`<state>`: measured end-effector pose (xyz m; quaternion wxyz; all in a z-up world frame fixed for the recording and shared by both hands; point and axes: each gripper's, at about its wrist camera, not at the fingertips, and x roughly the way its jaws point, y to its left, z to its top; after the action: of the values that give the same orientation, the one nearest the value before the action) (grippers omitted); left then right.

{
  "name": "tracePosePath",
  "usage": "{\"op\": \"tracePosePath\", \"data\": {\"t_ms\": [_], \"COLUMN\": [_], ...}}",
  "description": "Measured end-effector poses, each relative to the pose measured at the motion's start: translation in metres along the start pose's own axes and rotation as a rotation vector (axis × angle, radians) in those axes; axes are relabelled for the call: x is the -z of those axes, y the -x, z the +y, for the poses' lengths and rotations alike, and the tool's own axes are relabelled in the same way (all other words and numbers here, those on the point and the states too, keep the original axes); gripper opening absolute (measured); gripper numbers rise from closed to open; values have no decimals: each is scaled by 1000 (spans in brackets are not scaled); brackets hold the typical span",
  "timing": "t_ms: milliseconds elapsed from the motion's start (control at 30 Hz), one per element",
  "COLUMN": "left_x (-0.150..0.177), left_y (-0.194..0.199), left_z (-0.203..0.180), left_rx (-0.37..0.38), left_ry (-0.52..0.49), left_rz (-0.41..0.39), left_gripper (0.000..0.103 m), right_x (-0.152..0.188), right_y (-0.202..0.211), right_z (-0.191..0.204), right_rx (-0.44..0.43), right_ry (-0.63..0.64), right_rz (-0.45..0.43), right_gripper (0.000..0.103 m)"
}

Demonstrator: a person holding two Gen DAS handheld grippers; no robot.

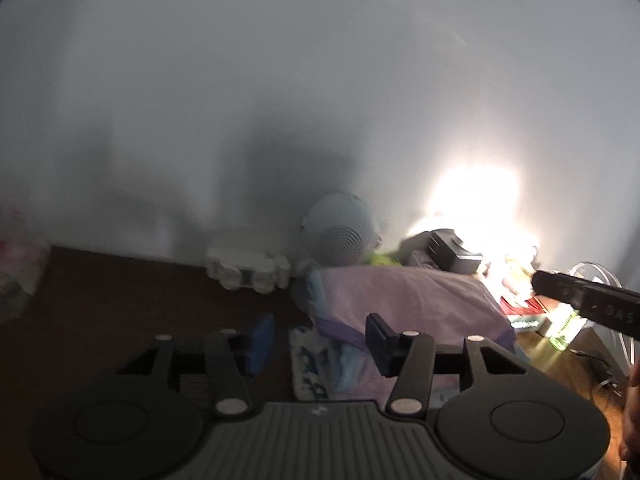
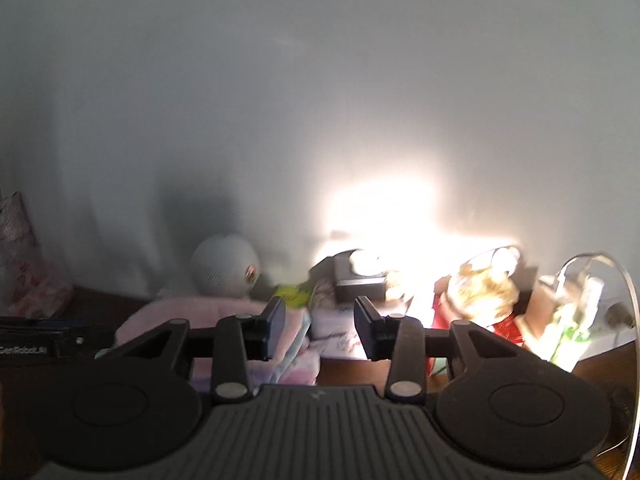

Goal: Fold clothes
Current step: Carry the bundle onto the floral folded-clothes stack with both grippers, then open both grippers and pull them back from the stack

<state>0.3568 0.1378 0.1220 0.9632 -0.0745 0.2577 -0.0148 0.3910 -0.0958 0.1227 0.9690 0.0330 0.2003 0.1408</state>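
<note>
A stack of folded clothes lies on the dark wooden table [image 1: 120, 300], with a pink garment [image 1: 404, 300] on top and a blue-and-white patterned cloth [image 1: 316, 364] at its near edge. My left gripper [image 1: 322, 344] hovers over that near edge, jaws open, the patterned cloth below the gap and neither pad pressing on it. In the right wrist view the same pink garment [image 2: 192, 312] lies to the left and light patterned cloth [image 2: 320, 332] shows behind the gap of my right gripper [image 2: 320, 328], which is open and holds nothing. The right gripper's finger [image 1: 588, 300] reaches in from the right.
A round grey speaker [image 1: 340, 232] stands against the pale wall behind the stack, a white lumpy object [image 1: 248, 270] to its left. A dark box [image 1: 452, 252], a green bottle [image 1: 564, 328], packets and cables crowd the brightly lit right side. A plastic bag [image 1: 20, 264] sits far left.
</note>
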Motion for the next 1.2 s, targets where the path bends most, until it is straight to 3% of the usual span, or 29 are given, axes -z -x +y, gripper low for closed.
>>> {"op": "tracePosePath", "data": {"t_ms": [33, 67, 133, 200, 233, 333, 500, 633, 700, 800, 833, 933, 1000, 1067, 1200], "left_x": [-5, -8, -12, -6, 0, 17, 24, 19, 23, 39, 47, 76, 102, 135, 194], "left_y": [4, 3, -6, -20, -26, -33, -18, 27, 52, 89, 100, 132, 150, 160, 170], "left_z": [-3, -9, -21, -32, -35, -36, -25, -22, -26, -35, -38, -47, -54, -60, -77], "left_rx": [2, 24, 70, 76, 69, 41, 21, 10, -5, -24, -38, -64, -78, -86, -96], "left_ry": [1, -4, -19, -54, -68, -80, -9, 21, 3, -58, -81, -133, -148, -148, -126], "left_rz": [-38, -53, -49, 15, 38, 51, 12, -64, -87, -72, -58, -15, 21, 60, 140], "left_gripper": [48, 47, 44, 27, 25, 28, 35, 47, 56, 74, 74, 76, 84, 85, 85], "right_x": [-3, -6, 1, 12, 20, 38, 25, 15, 15, 24, 31, 56, 76, 102, 151], "right_y": [0, -2, -16, -35, -43, -55, -16, 33, 60, 97, 108, 134, 150, 166, 198], "right_z": [-1, -1, 10, 25, 28, 25, 17, 24, 29, 30, 27, 21, 18, 19, 21], "right_rx": [-37, -74, -117, -114, -106, -46, 17, 23, 21, 19, 26, 26, 15, 12, 22], "right_ry": [-22, -42, -29, 15, 26, 35, -24, -40, -31, -47, -68, -105, -120, -104, -48], "right_rz": [-17, -25, 22, 66, 95, 133, 14, -39, -49, -24, -10, 68, 126, 174, 254], "right_gripper": [11, 5, 3, 3, 3, 3, 4, 7, 10, 28, 38, 43, 52, 69, 74]}}
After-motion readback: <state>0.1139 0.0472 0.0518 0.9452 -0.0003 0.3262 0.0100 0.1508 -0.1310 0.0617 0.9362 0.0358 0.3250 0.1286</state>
